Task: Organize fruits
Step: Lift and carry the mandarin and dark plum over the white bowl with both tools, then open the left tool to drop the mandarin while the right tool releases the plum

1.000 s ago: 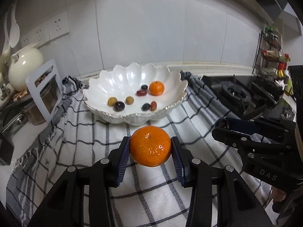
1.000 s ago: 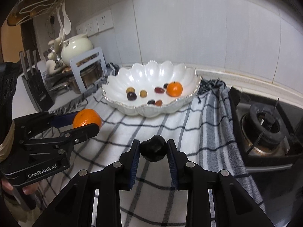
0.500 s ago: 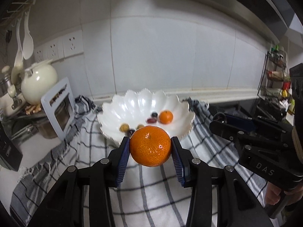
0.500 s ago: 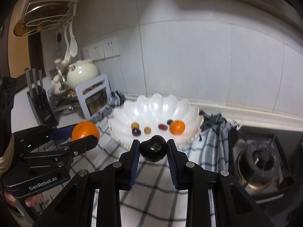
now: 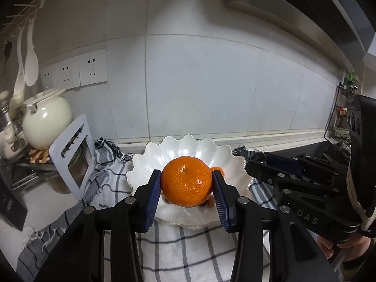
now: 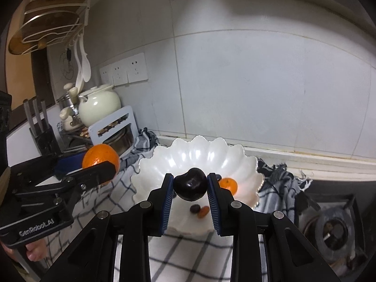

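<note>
My left gripper is shut on a large orange mandarin, held in the air in front of the white scalloped bowl. My right gripper is shut on a dark, almost black fruit, also raised before the bowl. Inside the bowl lie a small mandarin, a dark grape and a brown fruit. The held mandarin and left gripper show at the left of the right wrist view. The held fruits hide part of the bowl's contents.
A checked grey-and-white cloth lies under the bowl. At the left stand a cream teapot, a white rack and a knife block. A gas stove is at the right. A tiled wall with sockets rises behind.
Both grippers have risen and moved closer to the bowl, each keeping its fruit. The bowl now sits lower and partly behind the held fruits.
</note>
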Tool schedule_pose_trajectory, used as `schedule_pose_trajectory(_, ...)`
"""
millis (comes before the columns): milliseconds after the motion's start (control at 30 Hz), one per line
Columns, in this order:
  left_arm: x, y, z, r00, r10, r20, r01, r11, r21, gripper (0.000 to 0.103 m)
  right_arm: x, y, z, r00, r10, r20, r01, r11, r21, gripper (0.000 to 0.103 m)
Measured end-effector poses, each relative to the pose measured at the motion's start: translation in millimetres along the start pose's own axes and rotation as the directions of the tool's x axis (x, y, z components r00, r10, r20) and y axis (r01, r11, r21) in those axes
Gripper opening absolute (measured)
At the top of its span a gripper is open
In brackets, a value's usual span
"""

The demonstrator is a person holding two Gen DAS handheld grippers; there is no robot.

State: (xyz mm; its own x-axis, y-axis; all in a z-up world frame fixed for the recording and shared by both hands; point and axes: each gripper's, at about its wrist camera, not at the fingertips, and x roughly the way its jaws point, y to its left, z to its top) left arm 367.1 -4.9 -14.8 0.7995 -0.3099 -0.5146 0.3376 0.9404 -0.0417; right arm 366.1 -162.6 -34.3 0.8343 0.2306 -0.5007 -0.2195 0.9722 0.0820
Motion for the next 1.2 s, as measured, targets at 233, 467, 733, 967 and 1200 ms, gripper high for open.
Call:
schedule_pose_trajectory(233,36.8,11.4,15.0,0.999,0.010,-0.053,-0.010,1.000,-0.001,0.043,39.2,-12.6,16.1,0.998,-0.014,-0.055,0.015,1.000,0.010,0.030)
schedule_pose_trajectory(467,77.1,19.6,26.2,0.992,0.033,-0.120,-0.032,0.999,0.008,0.043,78.3,-29.0,24.1,0.991,-0.028,-0.131,0.030,0.999,0.017,0.030)
schedule_pose_trajectory(733,124.7,19.5,30.7,0.976,0.065,-0.209,-0.064,0.998,0.013,0.043,121.0,-41.1,30.7,0.976,-0.051,-0.211,0.050,0.999,-0.008,0.030)
schedule_pose_trajectory(967,164.0,22.0,26.8,0.949,0.081,-0.303,-0.087,0.996,-0.007,0.043,156.2,-57.3,30.1,0.954,-0.049,-0.296,0.060,0.998,0.026,0.030)
schedule_pose_trajectory(1200,188.2,26.9,21.9,0.925,0.073,-0.372,-0.091,0.995,-0.030,0.043,172.7,-61.8,29.4,0.937,-0.042,-0.347,0.063,0.997,0.051,0.031)
